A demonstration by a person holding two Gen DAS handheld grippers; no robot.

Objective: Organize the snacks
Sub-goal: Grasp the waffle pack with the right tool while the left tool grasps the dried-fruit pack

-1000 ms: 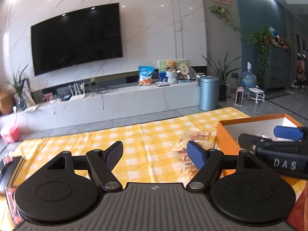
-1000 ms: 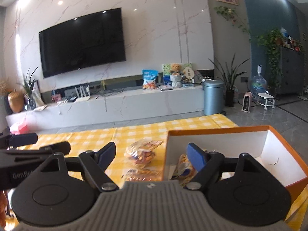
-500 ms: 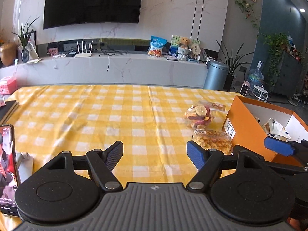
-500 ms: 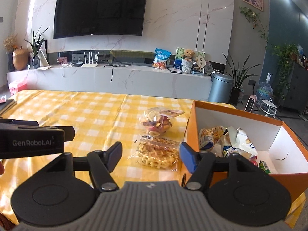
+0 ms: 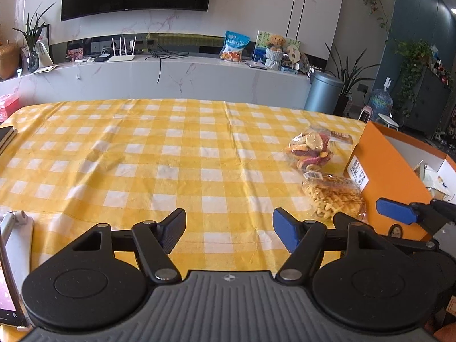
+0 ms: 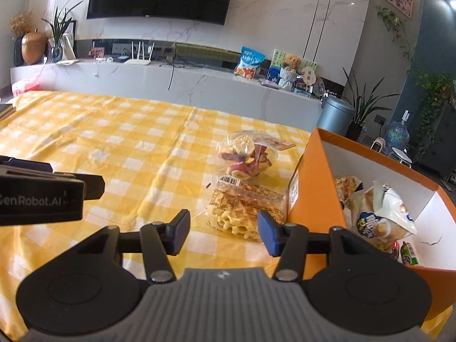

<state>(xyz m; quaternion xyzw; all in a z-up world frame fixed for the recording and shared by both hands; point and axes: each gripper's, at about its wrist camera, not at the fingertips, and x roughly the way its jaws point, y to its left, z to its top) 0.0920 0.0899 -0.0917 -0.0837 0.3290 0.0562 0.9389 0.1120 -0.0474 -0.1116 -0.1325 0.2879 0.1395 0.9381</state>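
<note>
Snacks lie on a yellow-checked worktop (image 6: pixel 114 148) beside an orange box (image 6: pixel 310 188).
Both grippers are spread wide and hold nothing: the left hand-held gripper (image 5: pixel 229 228) hovers at lower centre over bare cloth, and the right hand-held gripper (image 6: pixel 223 229) frames a waffle-snack bag (image 6: pixel 242 208). A fruit-chip bag (image 6: pixel 248 156) sits just behind it; more packets (image 6: pixel 379 216) fill the box at right.

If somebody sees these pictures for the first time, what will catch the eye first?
Probably the yellow checked tablecloth that covers the table, and the orange box at its right side with snack packets inside. Just left of the box lie two clear snack bags, the fruit chips bag behind the waffle snack bag, before the open right gripper.
</note>
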